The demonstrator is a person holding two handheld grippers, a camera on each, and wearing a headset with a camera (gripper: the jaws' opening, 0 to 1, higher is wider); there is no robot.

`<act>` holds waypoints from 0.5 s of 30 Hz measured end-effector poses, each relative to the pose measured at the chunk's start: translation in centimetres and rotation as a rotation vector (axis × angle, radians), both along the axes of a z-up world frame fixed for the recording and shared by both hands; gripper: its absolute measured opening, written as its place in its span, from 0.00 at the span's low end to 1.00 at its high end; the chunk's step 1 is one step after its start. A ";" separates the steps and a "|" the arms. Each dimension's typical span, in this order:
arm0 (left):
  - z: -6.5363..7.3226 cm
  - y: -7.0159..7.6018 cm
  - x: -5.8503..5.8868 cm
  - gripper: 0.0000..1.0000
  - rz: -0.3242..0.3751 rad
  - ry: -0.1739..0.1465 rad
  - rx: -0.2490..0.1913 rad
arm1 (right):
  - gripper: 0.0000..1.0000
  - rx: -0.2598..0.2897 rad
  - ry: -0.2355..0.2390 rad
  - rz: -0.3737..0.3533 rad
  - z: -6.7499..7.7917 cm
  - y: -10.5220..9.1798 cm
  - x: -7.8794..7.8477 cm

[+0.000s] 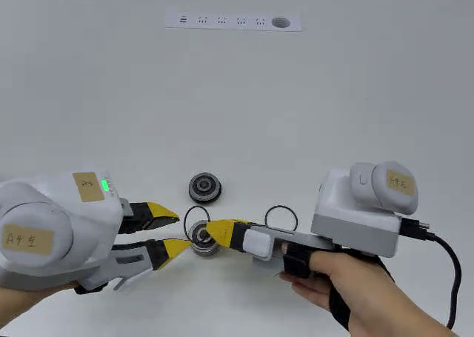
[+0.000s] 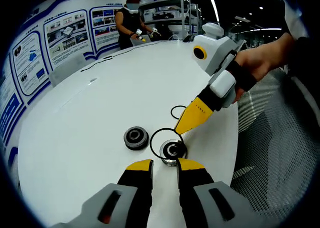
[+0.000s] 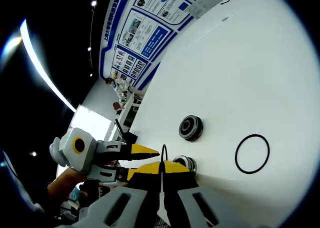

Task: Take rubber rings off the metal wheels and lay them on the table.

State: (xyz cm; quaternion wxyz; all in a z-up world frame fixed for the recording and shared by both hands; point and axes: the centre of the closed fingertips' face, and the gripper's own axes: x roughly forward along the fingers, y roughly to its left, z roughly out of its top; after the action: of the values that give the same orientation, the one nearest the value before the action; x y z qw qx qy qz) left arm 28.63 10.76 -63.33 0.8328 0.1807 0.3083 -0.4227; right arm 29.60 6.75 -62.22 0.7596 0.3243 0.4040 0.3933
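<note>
the right claw (image 3: 161,165) is pinched shut on a rubber ring (image 3: 163,153) just beside the near metal wheel (image 1: 204,241). the left claw (image 2: 165,166) gapes empty before that wheel. a second wheel (image 1: 205,187) and a loose ring (image 3: 236,155) lie apart on the white surface (image 1: 333,115).

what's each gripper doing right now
left gripper: open, holding nothing, just short of a wheel
right gripper: shut on a ring
</note>
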 end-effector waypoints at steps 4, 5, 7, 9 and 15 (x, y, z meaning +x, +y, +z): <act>0.6 0.4 0.2 0.20 0.025 -0.012 -0.016 | 0.02 -0.003 -0.006 -0.058 0.1 -1.7 1.0; 0.7 0.5 0.3 0.20 0.031 -0.015 -0.020 | 0.02 -0.005 -0.003 -0.078 0.1 -2.3 1.3; 0.9 0.5 0.3 0.20 0.038 -0.021 -0.023 | 0.02 -0.008 -0.005 -0.114 0.1 -3.3 1.8; 1.0 0.6 0.3 0.19 0.041 -0.024 -0.026 | 0.02 -0.013 -0.002 -0.145 0.0 -4.3 2.2; 1.0 1.2 0.3 0.20 0.048 -0.028 -0.019 | 0.02 -0.056 0.011 -0.221 -1.2 -7.2 2.5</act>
State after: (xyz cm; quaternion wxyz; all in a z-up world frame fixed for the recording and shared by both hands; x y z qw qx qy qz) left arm 28.91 11.92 -62.35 0.8485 0.1713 0.2970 -0.4030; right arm 32.14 -0.48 -63.42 0.8049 0.3478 0.3806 0.2938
